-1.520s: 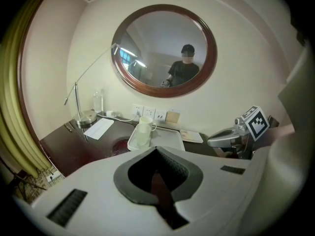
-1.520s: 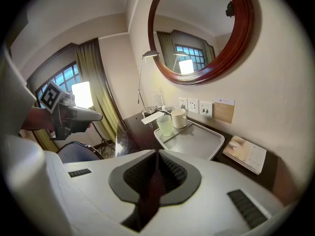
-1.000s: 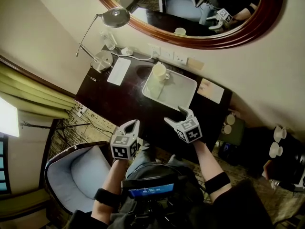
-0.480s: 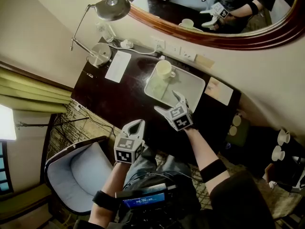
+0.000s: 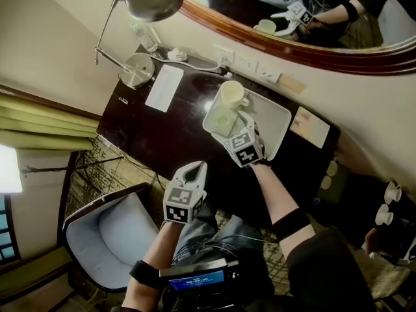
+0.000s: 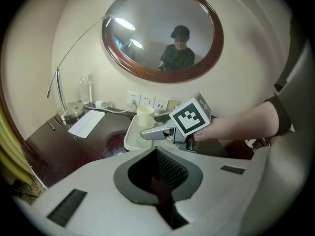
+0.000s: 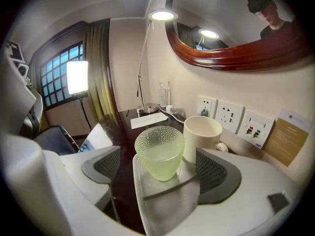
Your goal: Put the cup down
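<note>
— White left gripper (image 5: 194, 169): our jaws are pressed together, empty.
— Right gripper (image 5: 239, 130): our jaws have just been opening. The green glass cup (image 7: 158, 156) stands between them, untouched, on the tray (image 7: 147, 203), with a cream mug (image 7: 202, 132) just beyond.

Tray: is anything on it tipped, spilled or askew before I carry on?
Nothing stands out. The glass and the mug stand upright side by side on the tray, which lies flat on the desk. No spill or damage shows.
</note>
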The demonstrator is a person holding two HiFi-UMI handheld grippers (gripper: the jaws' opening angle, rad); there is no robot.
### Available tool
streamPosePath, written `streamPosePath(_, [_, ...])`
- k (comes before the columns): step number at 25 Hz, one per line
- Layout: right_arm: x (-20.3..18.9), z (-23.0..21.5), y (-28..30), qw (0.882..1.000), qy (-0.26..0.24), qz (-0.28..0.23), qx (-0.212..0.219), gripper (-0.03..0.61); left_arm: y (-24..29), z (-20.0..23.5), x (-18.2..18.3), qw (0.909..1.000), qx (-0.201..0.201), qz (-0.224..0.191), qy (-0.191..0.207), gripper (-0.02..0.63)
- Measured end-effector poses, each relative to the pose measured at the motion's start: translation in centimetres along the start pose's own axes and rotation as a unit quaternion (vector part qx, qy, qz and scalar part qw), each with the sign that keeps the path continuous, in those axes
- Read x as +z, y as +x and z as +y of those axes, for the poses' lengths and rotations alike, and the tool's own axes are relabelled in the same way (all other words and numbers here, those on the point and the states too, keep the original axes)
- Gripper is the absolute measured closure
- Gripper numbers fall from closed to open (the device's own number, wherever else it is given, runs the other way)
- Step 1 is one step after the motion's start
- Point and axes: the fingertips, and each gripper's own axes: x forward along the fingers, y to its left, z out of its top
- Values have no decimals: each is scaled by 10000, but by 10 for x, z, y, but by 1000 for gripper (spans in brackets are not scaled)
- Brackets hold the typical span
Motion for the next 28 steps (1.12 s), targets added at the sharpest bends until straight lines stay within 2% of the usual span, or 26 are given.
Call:
streamPosePath(8, [3, -1, 25, 9999, -113, 20, -77, 76, -4, 21, 1, 9999, 107, 17, -64, 613])
streamPosePath(9, [3, 0, 26, 9999, -137, 24, -77, 107, -5, 22, 0, 9999, 120, 15, -71, 613])
streamPosePath(11, [4, 0, 28, 9998, -184, 36, -101, 131, -7, 25, -2, 9999, 134, 14, -84, 613])
streamPosePath(12, [5, -1, 29, 9997, -202, 44, -132, 181, -9, 26, -2, 9999, 140, 15, -88, 613])
streamPosePath(13, [6, -2, 29, 9996, -222, 55, -160, 189, -10, 27, -3, 9999, 146, 18, -90, 613])
streamPosePath(17, [10, -1, 27, 9991, -353, 20, -245, 190, -13, 29, -5, 9998, 152, 23, -96, 613])
streamPosePath(21, [15, 0, 13, 9989, -256, -112, -364, 192, -14, 29, -9, 9998, 150, 81, -63, 613])
streamPosePath(28, [12, -15, -54, 9964, 127, -346, -765, 192, -4, -12, -3, 9993, -319, 101, 143, 613])
